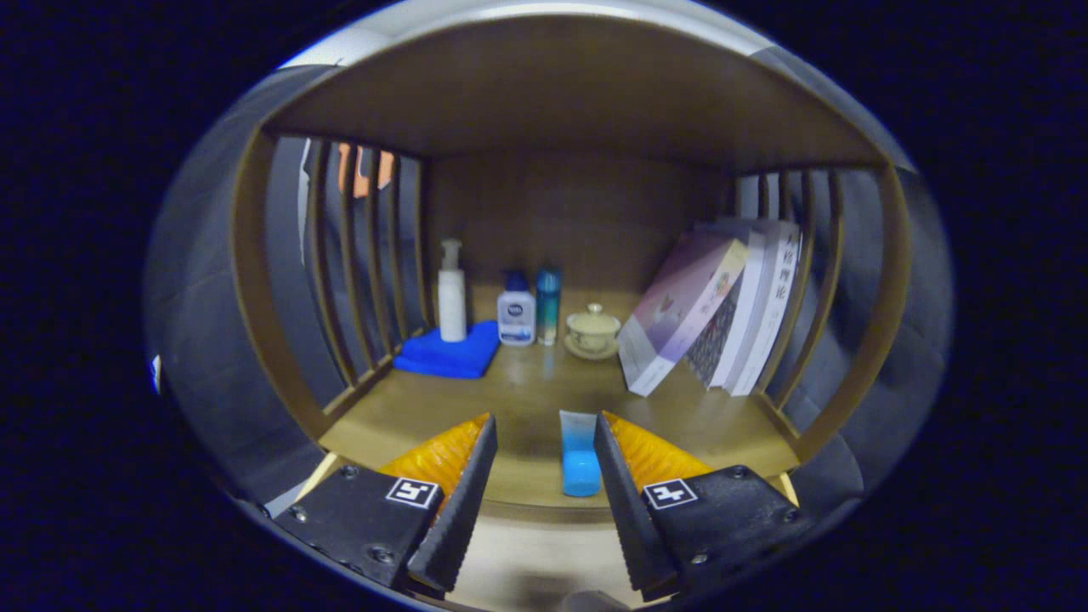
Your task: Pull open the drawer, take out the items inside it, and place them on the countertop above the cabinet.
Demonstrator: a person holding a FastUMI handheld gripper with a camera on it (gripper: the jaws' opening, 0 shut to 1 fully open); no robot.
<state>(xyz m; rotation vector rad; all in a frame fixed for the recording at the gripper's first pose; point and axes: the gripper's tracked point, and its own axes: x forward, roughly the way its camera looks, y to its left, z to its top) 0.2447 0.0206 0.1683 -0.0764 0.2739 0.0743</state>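
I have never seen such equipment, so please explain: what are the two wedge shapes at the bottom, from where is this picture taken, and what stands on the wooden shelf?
The wedges are the two fingers of hand-held tongs; a person carries them, there is no robot arm. The camera rides on the tongs and looks forward along the fingers.

The fingers are open. A small blue tube lies on the wooden shelf between them, close beside one finger; I cannot tell whether it touches.

Beyond them stand a white pump bottle on a blue cloth, two smaller bottles, a lidded cup on a saucer, and leaning books.
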